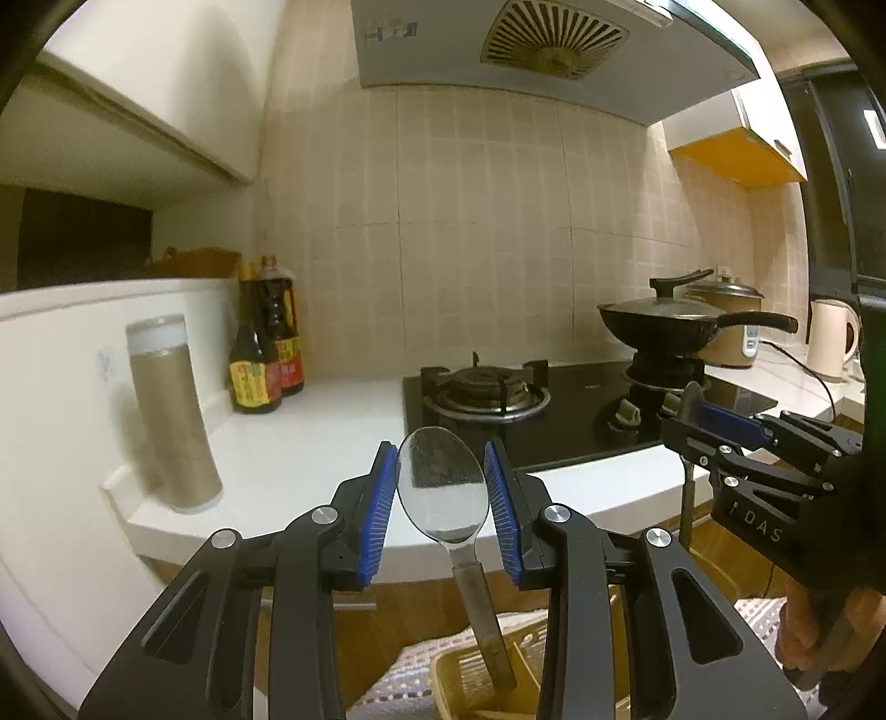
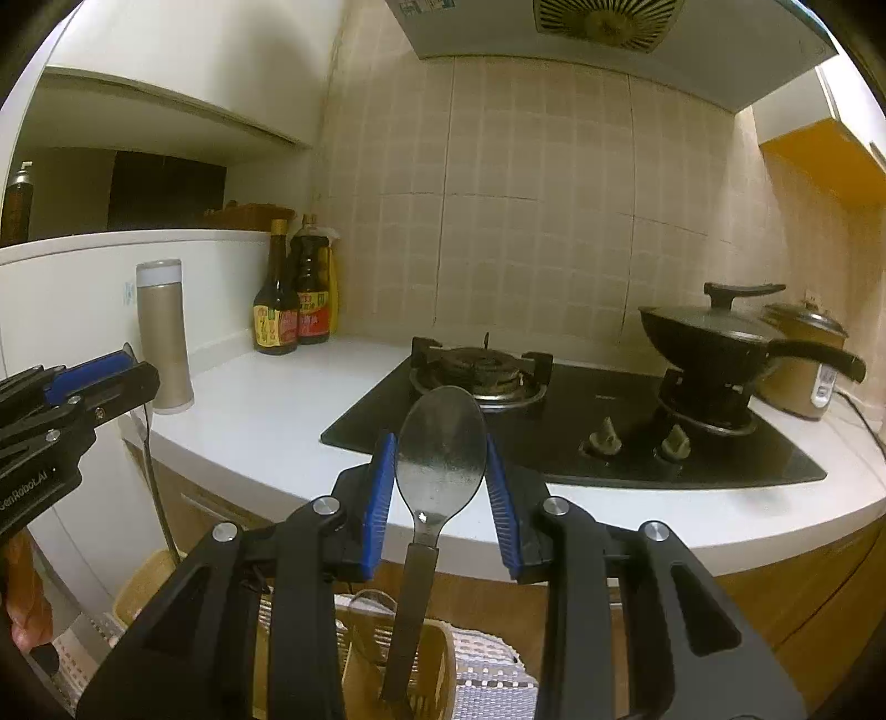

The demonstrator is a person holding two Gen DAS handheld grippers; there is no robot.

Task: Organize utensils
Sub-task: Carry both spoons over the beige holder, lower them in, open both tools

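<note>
Each tool clamped on a spoon bowl, left tool [image 1: 441,487] and right tool [image 2: 441,481], handles hanging down over basket [image 2: 437,653], likely for dropping in.

— What's around me here?
— I face a beige tiled wall [image 2: 531,210] behind a white counter [image 2: 288,410] with a black gas hob [image 2: 581,437]. A range hood [image 1: 554,44] hangs above me; wooden cabinet fronts [image 2: 786,603] sit below.
</note>
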